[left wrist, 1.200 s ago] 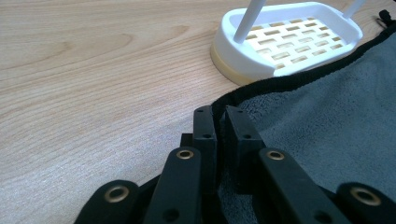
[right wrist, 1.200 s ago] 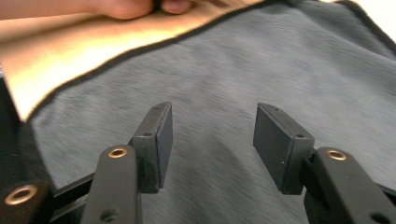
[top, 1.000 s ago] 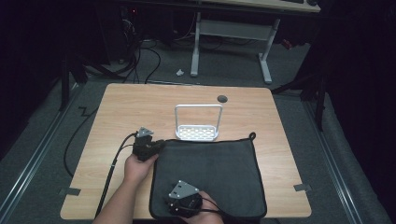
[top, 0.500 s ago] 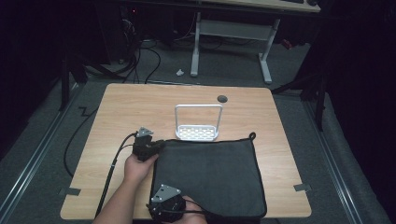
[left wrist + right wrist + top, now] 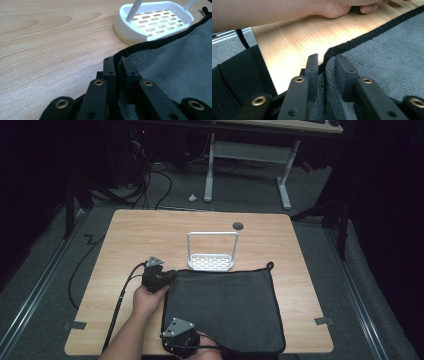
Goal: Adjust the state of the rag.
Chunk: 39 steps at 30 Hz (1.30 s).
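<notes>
One grey cloth (image 5: 225, 310) lies flat over the near right part of the table (image 5: 135, 235), with one white soap dish (image 5: 212, 261) just beyond its far edge. The left gripper (image 5: 167, 279) is clamped on the cloth's far left corner. The right gripper (image 5: 172, 347), at the cloth's near left corner, has just been closing, its jaws a little apart with a raised fold of cloth edge between them.
</notes>
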Each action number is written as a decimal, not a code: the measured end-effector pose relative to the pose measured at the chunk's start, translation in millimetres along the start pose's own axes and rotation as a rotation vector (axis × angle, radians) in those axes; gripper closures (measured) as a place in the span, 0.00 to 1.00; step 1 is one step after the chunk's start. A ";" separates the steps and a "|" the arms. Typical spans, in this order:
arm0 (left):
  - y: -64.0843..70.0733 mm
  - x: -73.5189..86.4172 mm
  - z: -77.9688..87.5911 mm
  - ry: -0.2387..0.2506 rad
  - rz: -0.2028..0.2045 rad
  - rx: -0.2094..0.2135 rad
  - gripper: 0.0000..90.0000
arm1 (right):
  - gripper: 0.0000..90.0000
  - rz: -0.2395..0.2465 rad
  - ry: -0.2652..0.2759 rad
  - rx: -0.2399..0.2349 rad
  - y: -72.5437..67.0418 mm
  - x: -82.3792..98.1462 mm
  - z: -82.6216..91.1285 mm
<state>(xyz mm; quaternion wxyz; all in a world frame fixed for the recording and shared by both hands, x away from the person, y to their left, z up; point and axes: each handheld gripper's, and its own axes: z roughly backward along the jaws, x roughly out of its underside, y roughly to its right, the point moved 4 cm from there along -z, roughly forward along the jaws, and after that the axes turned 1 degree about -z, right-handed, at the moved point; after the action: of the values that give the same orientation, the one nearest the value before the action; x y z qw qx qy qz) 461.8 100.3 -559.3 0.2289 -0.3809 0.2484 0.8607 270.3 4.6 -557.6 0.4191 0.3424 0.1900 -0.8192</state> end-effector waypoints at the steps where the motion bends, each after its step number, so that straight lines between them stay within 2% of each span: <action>1: -0.1 0.0 0.0 0.000 0.000 0.000 0.92 | 0.85 0.003 0.001 0.001 0.0 0.0 -0.1; 10: -1.4 -0.1 -0.2 -0.002 0.015 0.005 0.92 | 0.95 0.031 0.006 0.014 0.7 -2.2 -1.0; 13: -1.2 0.0 2.0 0.009 0.022 0.012 0.92 | 0.96 0.048 0.043 0.039 0.2 -3.6 5.3; 15: -3.2 -0.6 4.6 0.021 0.053 0.034 0.92 | 0.96 0.056 0.084 0.047 0.9 -6.1 14.4; 19: -4.4 2.0 14.9 0.073 0.134 0.061 0.93 | 0.96 0.051 0.136 0.053 2.5 -10.5 30.1; 25: -3.4 7.6 27.1 0.130 0.190 0.076 0.93 | 0.96 0.045 0.200 0.057 2.0 -16.8 48.3; 27: -2.5 8.0 30.4 0.131 0.182 0.059 0.93 | 0.96 0.045 0.210 0.054 -0.7 -18.8 50.3; 32: -5.1 12.3 41.0 0.137 0.201 0.035 0.93 | 0.96 0.067 0.220 0.047 -11.4 -26.6 52.1; 35: -16.0 18.4 51.2 0.159 0.263 0.032 0.93 | 0.96 0.080 0.223 0.039 -17.4 -32.2 49.1; 39: -33.1 25.2 70.3 0.169 0.298 -0.009 0.93 | 0.96 0.099 0.226 0.021 -27.8 -43.7 38.7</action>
<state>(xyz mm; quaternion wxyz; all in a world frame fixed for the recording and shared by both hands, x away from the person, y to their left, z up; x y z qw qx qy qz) 427.8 173.3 -545.9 0.0753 -0.4120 0.3168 0.8510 250.1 21.7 -498.6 0.4316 0.4457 0.2102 -0.7556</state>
